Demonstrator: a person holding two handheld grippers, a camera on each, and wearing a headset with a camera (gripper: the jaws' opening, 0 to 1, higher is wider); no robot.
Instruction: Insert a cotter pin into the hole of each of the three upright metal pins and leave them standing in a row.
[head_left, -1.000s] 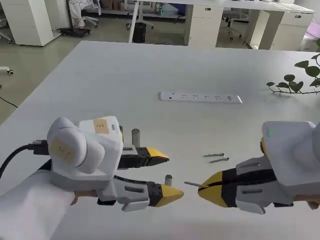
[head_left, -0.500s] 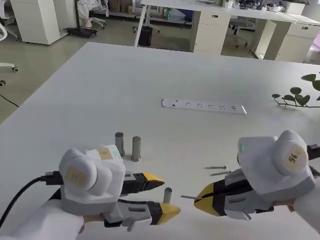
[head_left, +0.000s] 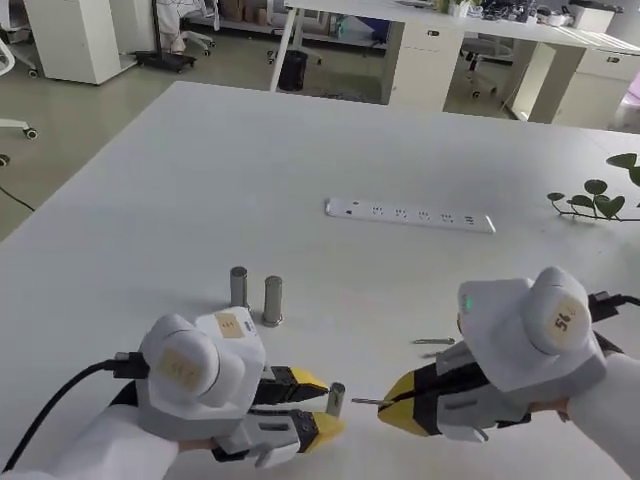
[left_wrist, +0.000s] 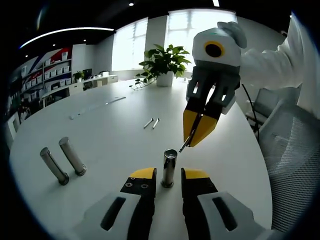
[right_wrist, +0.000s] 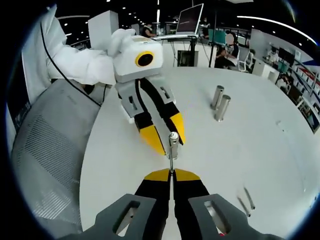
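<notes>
A short upright metal pin (head_left: 336, 396) (left_wrist: 169, 167) (right_wrist: 173, 144) stands between the yellow tips of my left gripper (head_left: 317, 404) (left_wrist: 169, 176). The jaws sit close on either side of it, with slim gaps showing. My right gripper (head_left: 386, 412) (right_wrist: 171, 174) is shut on a thin cotter pin (head_left: 365, 402) (left_wrist: 186, 144) (right_wrist: 171, 163). The cotter pin's free end points at the upper part of that metal pin, almost touching it. Two more metal pins (head_left: 238, 285) (head_left: 272, 300) (left_wrist: 71, 156) (right_wrist: 219, 103) stand side by side farther off.
Two loose cotter pins (head_left: 432, 342) (left_wrist: 152, 123) (right_wrist: 245, 201) lie on the white table (head_left: 300, 170) beside the right gripper. A white power strip (head_left: 408, 215) lies mid-table. A potted plant (head_left: 595, 195) (left_wrist: 165, 62) stands at the far right edge.
The left gripper's jaws have narrowed around the near metal pin. The right gripper has brought the cotter pin leftward, closer to that pin. The head camera has shifted too.
</notes>
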